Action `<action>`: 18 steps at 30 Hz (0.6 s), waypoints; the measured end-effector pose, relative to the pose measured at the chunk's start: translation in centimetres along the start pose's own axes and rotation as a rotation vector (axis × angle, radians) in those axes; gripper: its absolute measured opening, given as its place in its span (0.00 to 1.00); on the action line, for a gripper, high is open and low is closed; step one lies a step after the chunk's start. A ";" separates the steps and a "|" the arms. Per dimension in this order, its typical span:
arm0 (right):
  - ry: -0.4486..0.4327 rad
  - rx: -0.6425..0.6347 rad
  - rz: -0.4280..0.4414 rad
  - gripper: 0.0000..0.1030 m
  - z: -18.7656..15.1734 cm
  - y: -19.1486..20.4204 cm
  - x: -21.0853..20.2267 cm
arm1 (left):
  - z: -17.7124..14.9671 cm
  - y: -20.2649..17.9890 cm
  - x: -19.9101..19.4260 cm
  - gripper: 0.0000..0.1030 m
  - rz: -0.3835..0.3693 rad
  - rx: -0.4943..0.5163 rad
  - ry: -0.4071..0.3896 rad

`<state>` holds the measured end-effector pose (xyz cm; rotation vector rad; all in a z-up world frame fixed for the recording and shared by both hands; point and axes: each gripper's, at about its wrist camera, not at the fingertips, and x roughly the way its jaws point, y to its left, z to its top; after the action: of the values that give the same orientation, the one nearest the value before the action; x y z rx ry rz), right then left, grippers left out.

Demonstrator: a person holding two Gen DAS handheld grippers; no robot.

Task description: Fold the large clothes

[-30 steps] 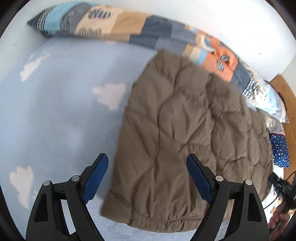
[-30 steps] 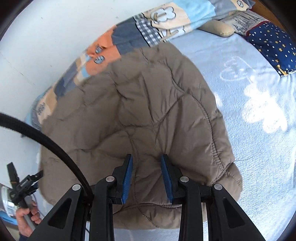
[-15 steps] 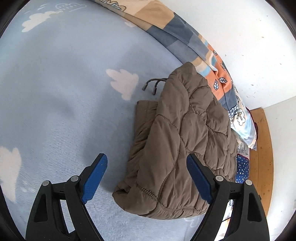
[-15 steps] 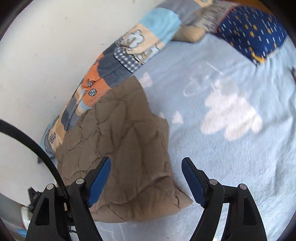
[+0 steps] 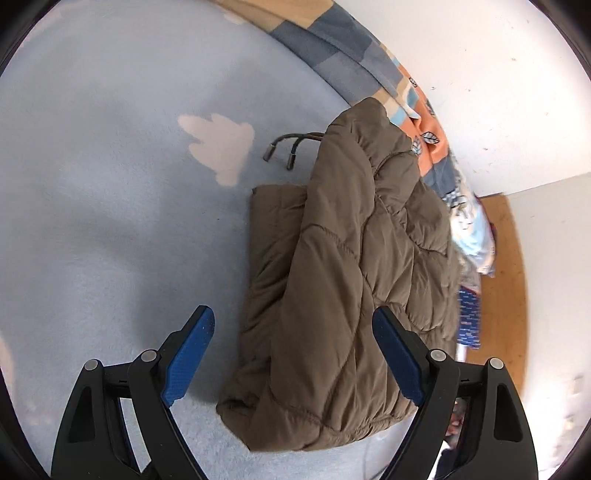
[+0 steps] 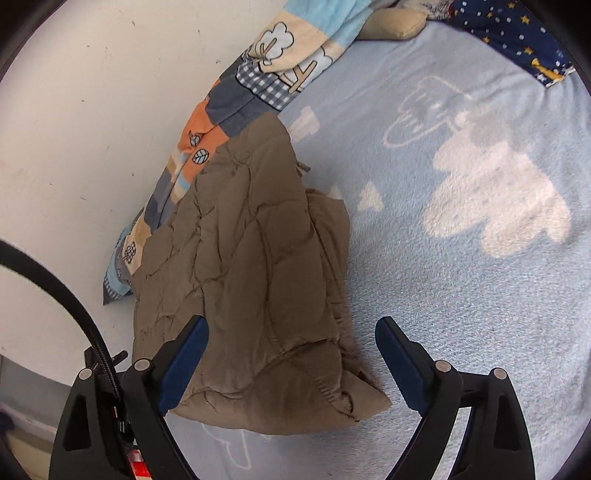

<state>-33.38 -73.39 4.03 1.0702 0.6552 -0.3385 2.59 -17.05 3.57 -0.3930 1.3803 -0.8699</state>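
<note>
So in the left wrist view, the far left is just the light blue bed blanket [image 5: 110,221] with a pale cloud shape [image 5: 221,147] printed on it. The left gripper [image 5: 293,356] hangs above the bed with its jaws wide apart and nothing between them but air; its blue pads [image 5: 190,354] aren't touching any fabric. Moving right, two drawstring ends [image 5: 284,149] poke out from under the coat onto the blanket. Then the brown quilted coat [image 5: 351,277] itself, folded into a thick bundle lying on the bed, with a flatter layer sticking out on its left side. Its far edge sits right up against a patchwork quilt [image 5: 417,107] that runs along the white wall [image 5: 480,74]. Far right there's a wooden headboard [image 5: 506,277].

In the right wrist view, a black cable [image 6: 66,295] curves in at the left, with the wall behind. The quilt [image 6: 229,103] and the coat [image 6: 251,277] come next, the coat near the bed's wall side. The right gripper [image 6: 291,360] is also spread wide open, holding nothing, its left pad over the coat's near edge. To the right it's open blanket [image 6: 461,314], and a navy star-print pillow [image 6: 517,33] sits at the top right.
</note>
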 end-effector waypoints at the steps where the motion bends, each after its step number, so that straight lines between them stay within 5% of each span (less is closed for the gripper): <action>1: 0.007 0.002 0.013 0.92 0.0 -0.3 0.2 | 0.2 0.4 0.3 0.84 -0.020 -0.005 0.014; 9: 0.037 0.031 0.108 0.94 1.0 -2.6 2.7 | 1.6 3.3 3.5 0.84 -0.154 -0.002 0.105; 18: 0.106 -0.023 0.097 1.00 2.3 -2.0 6.9 | 3.7 3.8 4.9 0.86 -0.190 0.036 0.172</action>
<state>-28.49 -76.04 -1.07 1.1000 0.6973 -0.1905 7.01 -19.12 -1.77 -0.4349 1.4996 -1.1032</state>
